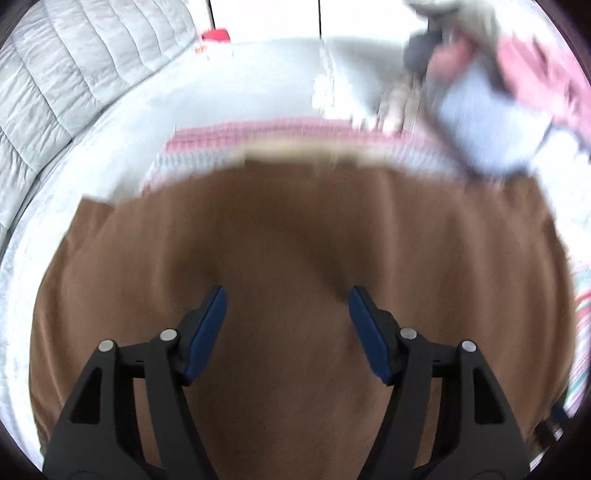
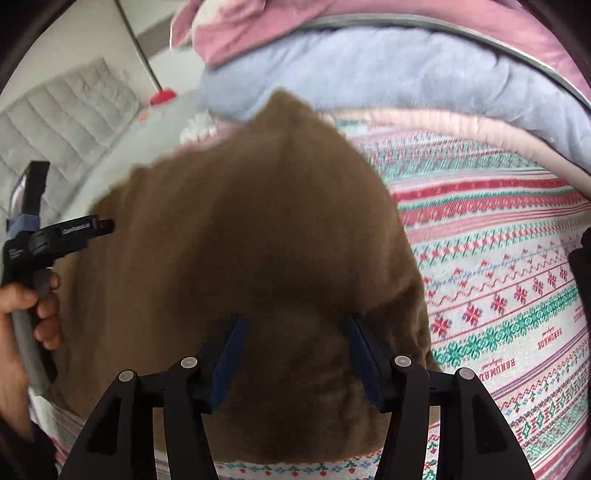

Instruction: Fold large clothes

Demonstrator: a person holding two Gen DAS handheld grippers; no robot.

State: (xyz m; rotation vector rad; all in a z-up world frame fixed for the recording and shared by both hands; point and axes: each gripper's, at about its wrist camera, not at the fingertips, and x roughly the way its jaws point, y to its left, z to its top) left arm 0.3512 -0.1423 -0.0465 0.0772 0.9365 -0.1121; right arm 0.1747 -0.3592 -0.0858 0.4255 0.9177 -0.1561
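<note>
A large brown garment (image 1: 295, 258) lies spread on a patterned blanket and fills most of the left wrist view. My left gripper (image 1: 288, 299) hangs just above it, jaws wide apart and empty. In the right wrist view the brown garment (image 2: 240, 229) lies in a loose heap with a peak at the far end. My right gripper (image 2: 295, 325) is open, its blue pads on either side of a fold of the brown cloth, not clamping it. The left gripper's body and the hand holding it (image 2: 33, 258) show at the left edge there.
A pink, green and white patterned blanket (image 2: 498, 277) covers the bed. A pile of lilac (image 2: 388, 70) and pink (image 2: 258, 26) bedding lies at the far side. A grey quilted headboard (image 1: 55, 74) and a small red object (image 1: 216, 35) stand at the back.
</note>
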